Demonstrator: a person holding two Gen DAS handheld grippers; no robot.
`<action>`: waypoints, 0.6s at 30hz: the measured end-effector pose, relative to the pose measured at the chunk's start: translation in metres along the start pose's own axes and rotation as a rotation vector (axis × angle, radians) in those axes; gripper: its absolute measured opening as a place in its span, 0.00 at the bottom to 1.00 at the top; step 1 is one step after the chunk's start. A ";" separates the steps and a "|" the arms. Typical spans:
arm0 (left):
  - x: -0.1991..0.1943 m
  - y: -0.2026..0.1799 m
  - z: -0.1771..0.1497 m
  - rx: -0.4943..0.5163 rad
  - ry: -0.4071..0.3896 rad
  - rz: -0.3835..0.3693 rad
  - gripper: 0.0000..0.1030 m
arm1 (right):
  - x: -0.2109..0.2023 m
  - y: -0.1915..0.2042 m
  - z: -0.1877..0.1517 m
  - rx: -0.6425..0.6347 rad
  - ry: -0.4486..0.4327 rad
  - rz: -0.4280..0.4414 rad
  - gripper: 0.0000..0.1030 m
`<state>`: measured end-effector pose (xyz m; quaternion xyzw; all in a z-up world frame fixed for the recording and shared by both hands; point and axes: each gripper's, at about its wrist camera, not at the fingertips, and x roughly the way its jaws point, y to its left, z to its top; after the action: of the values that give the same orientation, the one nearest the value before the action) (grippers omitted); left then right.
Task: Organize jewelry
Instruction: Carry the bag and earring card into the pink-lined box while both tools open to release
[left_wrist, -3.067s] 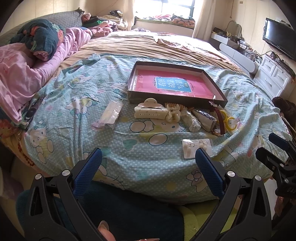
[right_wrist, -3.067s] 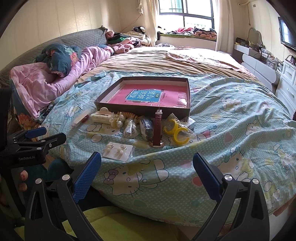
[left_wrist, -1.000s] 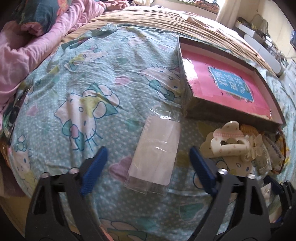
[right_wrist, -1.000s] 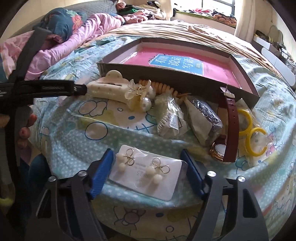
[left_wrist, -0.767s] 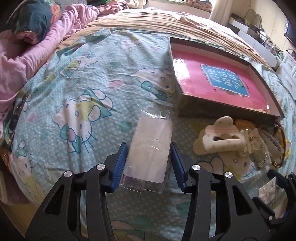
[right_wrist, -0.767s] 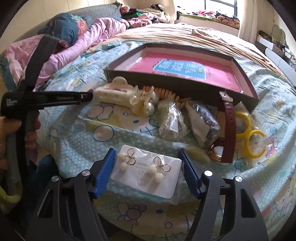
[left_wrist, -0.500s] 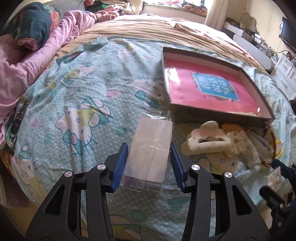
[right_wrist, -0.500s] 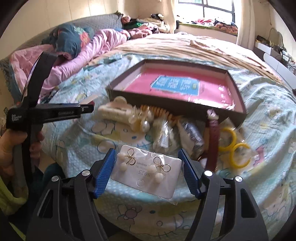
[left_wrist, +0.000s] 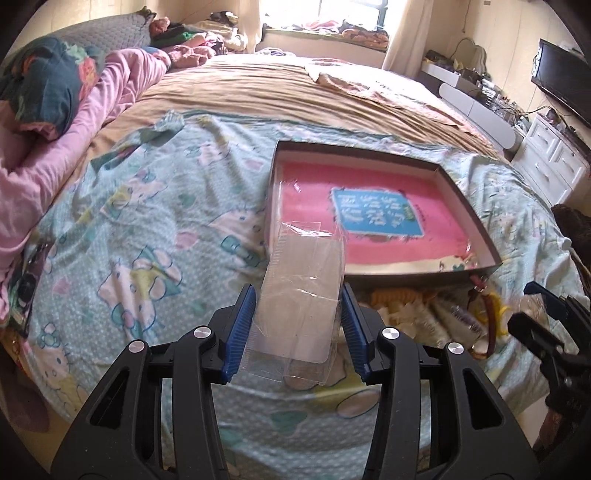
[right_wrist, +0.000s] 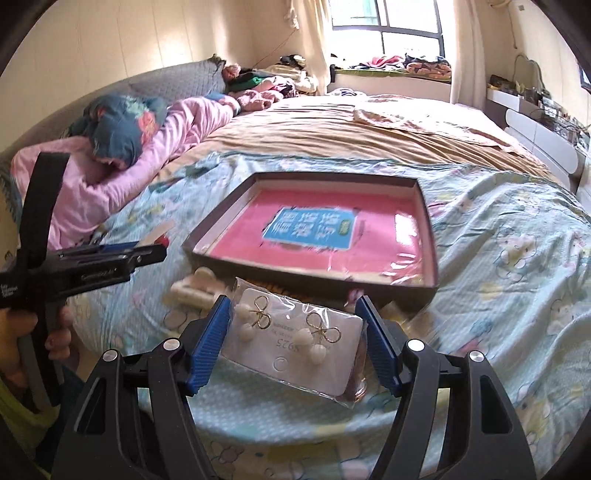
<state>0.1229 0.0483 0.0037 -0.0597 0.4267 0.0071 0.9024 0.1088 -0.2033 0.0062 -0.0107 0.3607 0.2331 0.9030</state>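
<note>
Item 1. Left gripper (left_wrist: 298, 330): blue ribbed pads clamped narrow on the long edges of a clear plastic sleeve (left_wrist: 301, 295), flat, glossy, with a pale card inside. It is gripped by its edges so the film stays flat, and it hangs clear of the bedspread (left_wrist: 147, 240), its far end overlapping the near wall of the box (contents too faint to name).

Item 2. Right gripper (right_wrist: 293, 341): pads closed at a wider set on an earring card (right_wrist: 295, 341), a rounded white card in a crinkled bag bearing two gold bow studs with pearl drops. It is held face up, in front of the box.

Item 3. Shallow box (right_wrist: 428, 236): dark rigid walls, pink printed liner with a blue label; probably the destination for both packets, judging by how they are aimed.

Item 4. Loose pile before the box's near wall: cream hair claw (right_wrist: 195, 290), yellow rings (left_wrist: 496, 319), blurred.
</note>
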 end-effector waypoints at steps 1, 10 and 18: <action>0.001 -0.003 0.003 0.001 -0.001 -0.004 0.37 | -0.001 -0.004 0.003 0.004 -0.007 -0.006 0.66; 0.012 -0.019 0.023 -0.002 -0.015 -0.030 0.37 | 0.002 -0.033 0.023 0.042 -0.037 -0.034 0.66; 0.029 -0.032 0.038 -0.005 -0.006 -0.055 0.37 | 0.013 -0.052 0.038 0.064 -0.048 -0.064 0.66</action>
<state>0.1733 0.0195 0.0085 -0.0737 0.4221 -0.0163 0.9034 0.1644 -0.2368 0.0182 0.0124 0.3458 0.1925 0.9183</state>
